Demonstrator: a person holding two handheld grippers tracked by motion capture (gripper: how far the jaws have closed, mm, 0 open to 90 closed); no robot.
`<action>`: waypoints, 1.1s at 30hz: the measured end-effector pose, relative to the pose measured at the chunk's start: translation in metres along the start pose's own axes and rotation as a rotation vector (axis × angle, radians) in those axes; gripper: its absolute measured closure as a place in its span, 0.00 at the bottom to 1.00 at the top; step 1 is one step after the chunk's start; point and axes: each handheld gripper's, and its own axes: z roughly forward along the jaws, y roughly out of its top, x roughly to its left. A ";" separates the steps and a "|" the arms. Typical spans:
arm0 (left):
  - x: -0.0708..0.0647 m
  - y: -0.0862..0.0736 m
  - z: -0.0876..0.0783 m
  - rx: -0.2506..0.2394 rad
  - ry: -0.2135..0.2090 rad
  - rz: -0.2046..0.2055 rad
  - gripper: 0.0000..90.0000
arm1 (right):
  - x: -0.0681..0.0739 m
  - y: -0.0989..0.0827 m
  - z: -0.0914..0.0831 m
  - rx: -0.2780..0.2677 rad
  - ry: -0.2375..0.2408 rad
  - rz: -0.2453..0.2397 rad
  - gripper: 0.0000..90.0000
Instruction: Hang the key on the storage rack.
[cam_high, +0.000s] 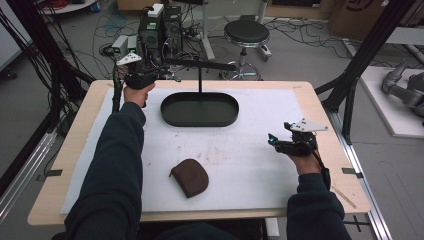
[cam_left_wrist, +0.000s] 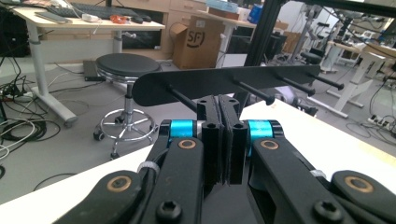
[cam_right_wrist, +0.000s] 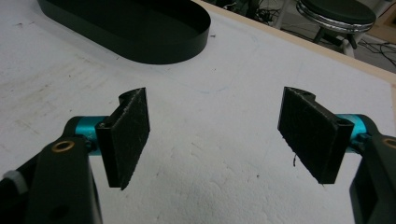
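Left gripper (cam_left_wrist: 223, 140) jaws closed, seemingly empty; right gripper (cam_right_wrist: 219, 135) agape

A pouch (cam_high: 189, 177) lies on the table (cam_high: 310, 100), before the tray (cam_high: 199, 109).

A black round stool (cam_high: 246, 33) stands on the floor behind the table (cam_high: 320, 107), with many cables (cam_high: 107, 22) around it. Computer towers (cam_high: 160, 31) stand to its left. A cardboard box (cam_left_wrist: 198, 39) is near a desk with a keyboard (cam_left_wrist: 93, 10). A grey machine (cam_high: 406, 86) lies at right.
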 end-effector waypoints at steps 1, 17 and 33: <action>0.000 0.001 0.000 -0.005 -0.004 0.000 0.98 | 0.000 0.000 0.000 0.002 -0.001 0.001 0.28; 0.007 0.020 0.010 -0.012 0.016 0.017 0.98 | 0.000 -0.002 0.001 0.009 0.004 -0.001 0.28; 0.004 0.011 0.011 0.015 0.035 0.012 0.98 | -0.001 -0.004 -0.001 0.008 0.008 0.001 0.28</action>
